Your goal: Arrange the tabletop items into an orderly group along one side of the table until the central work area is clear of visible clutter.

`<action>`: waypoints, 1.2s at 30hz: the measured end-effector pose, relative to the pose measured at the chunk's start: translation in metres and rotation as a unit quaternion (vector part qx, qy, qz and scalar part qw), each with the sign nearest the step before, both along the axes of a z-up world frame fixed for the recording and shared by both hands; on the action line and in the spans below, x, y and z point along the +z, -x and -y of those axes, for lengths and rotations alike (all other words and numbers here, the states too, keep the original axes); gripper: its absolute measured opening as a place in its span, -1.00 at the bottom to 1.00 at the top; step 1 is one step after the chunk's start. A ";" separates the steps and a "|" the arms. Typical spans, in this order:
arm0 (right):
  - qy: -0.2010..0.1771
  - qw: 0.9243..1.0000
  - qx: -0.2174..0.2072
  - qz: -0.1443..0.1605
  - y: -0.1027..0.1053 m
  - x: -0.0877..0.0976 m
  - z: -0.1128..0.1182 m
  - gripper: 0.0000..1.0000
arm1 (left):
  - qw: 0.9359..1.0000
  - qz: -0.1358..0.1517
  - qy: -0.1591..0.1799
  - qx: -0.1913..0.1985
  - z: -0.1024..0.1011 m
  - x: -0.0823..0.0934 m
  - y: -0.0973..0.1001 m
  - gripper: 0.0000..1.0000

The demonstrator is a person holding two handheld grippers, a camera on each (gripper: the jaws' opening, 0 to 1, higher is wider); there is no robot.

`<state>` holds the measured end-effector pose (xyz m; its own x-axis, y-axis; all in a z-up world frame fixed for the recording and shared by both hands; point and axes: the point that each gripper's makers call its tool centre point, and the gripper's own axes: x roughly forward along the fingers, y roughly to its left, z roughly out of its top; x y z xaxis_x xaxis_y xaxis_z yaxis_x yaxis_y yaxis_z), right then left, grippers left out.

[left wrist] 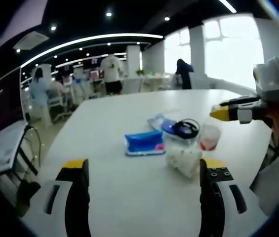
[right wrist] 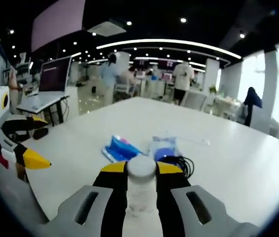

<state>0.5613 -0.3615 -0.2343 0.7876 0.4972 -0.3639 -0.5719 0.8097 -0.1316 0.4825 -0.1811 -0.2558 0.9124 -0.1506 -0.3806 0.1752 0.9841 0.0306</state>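
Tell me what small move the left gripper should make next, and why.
Probably ease the left gripper forward toward the tissue pack. Its jaws stand open and empty, and the pack lies flat ahead between them, mid-table, apart from the cable and cup.

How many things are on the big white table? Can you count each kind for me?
Blue pack: 1
Clear bag with something blue inside: 1
Black cable: 1
Cup with red at the bottom: 1
Crumpled whitish thing, too blurry to name: 1
Total: 5
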 end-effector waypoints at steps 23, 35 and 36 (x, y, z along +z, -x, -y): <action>-0.021 1.000 0.008 -0.007 0.001 -0.001 0.000 -0.57 | 1.000 0.022 0.006 -0.011 0.005 0.008 -0.004 0.82; -0.032 0.999 0.031 -0.002 -0.002 -0.002 0.002 -0.56 | 1.000 0.010 0.017 -0.023 0.011 0.002 -0.003 0.78; -0.031 0.999 0.034 0.000 -0.002 -0.002 0.002 -0.56 | 1.000 0.010 0.015 -0.025 0.012 0.002 -0.003 0.78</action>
